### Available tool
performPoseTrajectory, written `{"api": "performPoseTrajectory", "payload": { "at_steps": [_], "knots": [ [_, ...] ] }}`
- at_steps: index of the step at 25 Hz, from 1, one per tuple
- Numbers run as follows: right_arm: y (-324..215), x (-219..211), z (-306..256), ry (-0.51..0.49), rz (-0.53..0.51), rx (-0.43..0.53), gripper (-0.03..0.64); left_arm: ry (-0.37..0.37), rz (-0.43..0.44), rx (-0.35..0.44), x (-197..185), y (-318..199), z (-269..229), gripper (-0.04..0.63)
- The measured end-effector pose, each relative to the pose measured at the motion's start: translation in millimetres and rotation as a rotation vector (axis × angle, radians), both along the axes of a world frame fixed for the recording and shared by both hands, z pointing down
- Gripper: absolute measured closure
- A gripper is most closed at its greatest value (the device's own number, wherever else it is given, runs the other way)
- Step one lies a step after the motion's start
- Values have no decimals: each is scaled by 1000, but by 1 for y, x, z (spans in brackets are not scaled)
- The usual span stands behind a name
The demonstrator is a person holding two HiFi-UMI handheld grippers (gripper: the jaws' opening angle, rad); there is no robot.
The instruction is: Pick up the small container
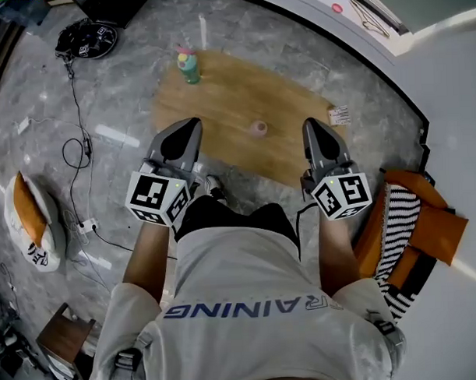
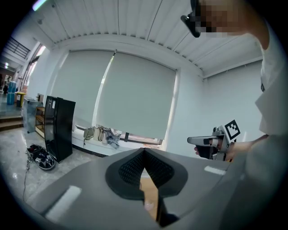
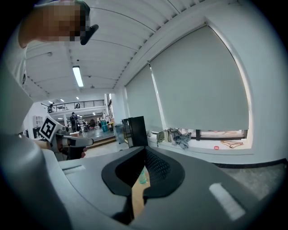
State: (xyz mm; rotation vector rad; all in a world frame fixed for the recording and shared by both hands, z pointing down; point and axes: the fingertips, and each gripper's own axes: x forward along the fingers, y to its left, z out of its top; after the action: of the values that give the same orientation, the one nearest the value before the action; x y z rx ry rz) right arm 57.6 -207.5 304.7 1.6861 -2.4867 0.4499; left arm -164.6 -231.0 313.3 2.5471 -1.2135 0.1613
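Observation:
The small pink container [image 1: 258,128] stands near the middle of a low wooden table [image 1: 227,100]. A green bottle [image 1: 188,68] with a pink cap stands at the table's far left corner. My left gripper [image 1: 193,125] hovers over the near left edge, jaws shut on nothing. My right gripper [image 1: 308,125] hovers by the near right edge, also shut and empty. The container sits between the two, slightly ahead. In the left gripper view the container [image 2: 148,205] shows below the closed jaws. In the right gripper view the green bottle [image 3: 142,177] shows below them.
The table stands on a grey marble floor with cables and a power strip [image 1: 85,226] at left. A white-orange cushion [image 1: 32,220] lies far left, orange and striped cushions [image 1: 411,226] at right. A small card [image 1: 339,115] lies on the table's right corner.

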Motion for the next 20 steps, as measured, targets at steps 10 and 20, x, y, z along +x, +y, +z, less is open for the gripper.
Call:
{"api": "performPoseTrajectory", "payload": {
  "at_steps": [10, 20],
  "knots": [
    [-13, 33, 20, -9, -18, -23, 603, -31, -16, -25, 38, -9, 14, 592],
    [-9, 80, 28, -18, -72, -38, 603, -32, -61, -41, 85, 9, 14, 592]
  ]
}}
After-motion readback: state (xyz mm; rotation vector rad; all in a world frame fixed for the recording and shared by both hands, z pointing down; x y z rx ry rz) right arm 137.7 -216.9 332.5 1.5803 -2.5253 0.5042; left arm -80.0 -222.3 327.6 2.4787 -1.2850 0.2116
